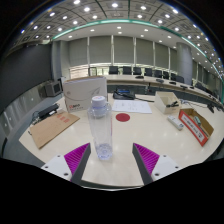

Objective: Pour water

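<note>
Pale table (150,125) in an office: a clear bottle (100,128) (white cap on) stands upright between the gripper's (111,158) wide-spread fingers, touching neither; beyond it, a white box (83,94).

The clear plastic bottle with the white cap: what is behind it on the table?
Behind the clear plastic bottle stands a white box, with a red round disc nearby. The bottle covers part of the box. The bottle stands just ahead of the open fingers.
</note>
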